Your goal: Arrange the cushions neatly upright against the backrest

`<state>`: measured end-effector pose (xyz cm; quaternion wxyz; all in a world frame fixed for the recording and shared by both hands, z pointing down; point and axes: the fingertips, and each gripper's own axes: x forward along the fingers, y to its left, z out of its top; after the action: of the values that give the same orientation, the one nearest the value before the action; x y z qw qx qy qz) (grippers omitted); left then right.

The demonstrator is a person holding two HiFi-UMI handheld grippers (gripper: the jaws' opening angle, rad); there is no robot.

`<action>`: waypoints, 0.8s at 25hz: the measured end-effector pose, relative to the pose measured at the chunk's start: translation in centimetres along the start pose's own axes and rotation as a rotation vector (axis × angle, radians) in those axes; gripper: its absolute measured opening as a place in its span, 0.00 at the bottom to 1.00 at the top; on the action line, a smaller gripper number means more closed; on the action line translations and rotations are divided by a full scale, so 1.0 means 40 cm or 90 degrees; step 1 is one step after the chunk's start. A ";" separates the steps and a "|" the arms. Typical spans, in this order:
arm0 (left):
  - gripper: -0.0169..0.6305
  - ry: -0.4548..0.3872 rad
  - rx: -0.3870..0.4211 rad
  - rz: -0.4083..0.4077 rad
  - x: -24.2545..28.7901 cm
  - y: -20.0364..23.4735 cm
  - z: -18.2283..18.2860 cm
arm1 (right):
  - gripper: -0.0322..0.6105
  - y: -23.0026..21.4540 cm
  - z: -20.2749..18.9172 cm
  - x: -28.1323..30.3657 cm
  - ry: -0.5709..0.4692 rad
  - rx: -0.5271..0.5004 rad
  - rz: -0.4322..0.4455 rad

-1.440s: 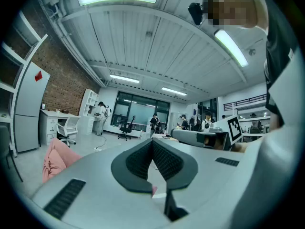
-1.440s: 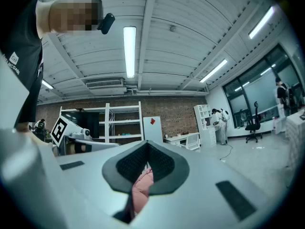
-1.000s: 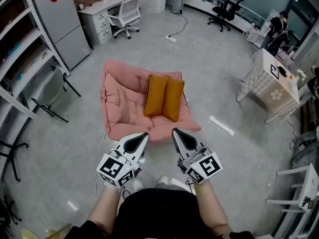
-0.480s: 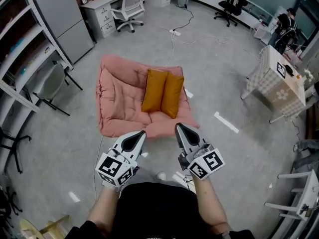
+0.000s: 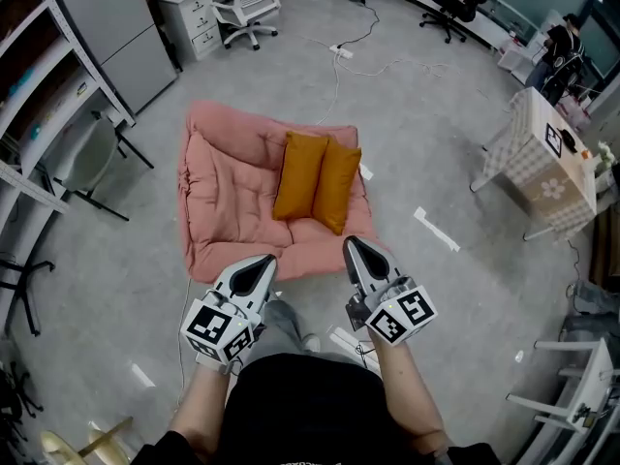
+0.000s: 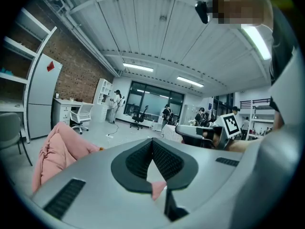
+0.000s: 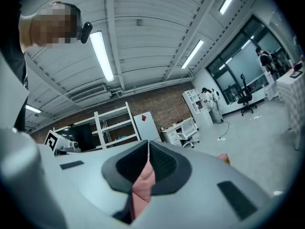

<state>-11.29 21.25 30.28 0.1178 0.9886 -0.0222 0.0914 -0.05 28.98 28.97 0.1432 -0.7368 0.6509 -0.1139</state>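
Note:
A pink floor sofa (image 5: 228, 187) lies on the grey floor just ahead of me. Two orange cushions stand side by side on its right half: the left cushion (image 5: 298, 175) and the right cushion (image 5: 336, 184). They touch each other and lean toward the raised far end (image 5: 262, 126). My left gripper (image 5: 263, 260) hovers over the sofa's near edge, shut and empty. Beside it my right gripper (image 5: 352, 244) is also shut and empty. In the left gripper view the sofa (image 6: 62, 144) shows at the left. In the right gripper view pink fabric (image 7: 143, 185) shows behind the closed jaws.
Metal shelving (image 5: 29, 114) and a folding chair (image 5: 87, 158) stand at the left. A grey fridge (image 5: 107, 22), a white desk and an office chair (image 5: 247, 8) are at the back. A cloth-covered table (image 5: 547, 168) stands at the right. A cable with a power strip (image 5: 339, 51) lies on the floor.
I have stepped closer to the sofa, and it now sits nearer in the head view. Both grippers came forward and down toward its near edge, still shut.

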 end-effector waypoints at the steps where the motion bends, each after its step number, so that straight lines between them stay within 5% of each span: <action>1: 0.05 0.001 -0.004 0.000 0.013 0.025 0.002 | 0.05 -0.013 -0.004 0.025 0.004 0.003 -0.003; 13: 0.05 0.020 -0.048 0.000 0.150 0.398 0.074 | 0.06 -0.180 -0.049 0.392 0.078 0.019 -0.076; 20: 0.05 0.028 -0.092 0.021 0.177 0.526 0.068 | 0.08 -0.255 -0.093 0.526 0.129 0.038 -0.095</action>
<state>-5.25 0.02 33.79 0.1879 0.9747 -0.0422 0.1134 10.76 9.01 35.70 0.0893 -0.7633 0.6017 -0.2175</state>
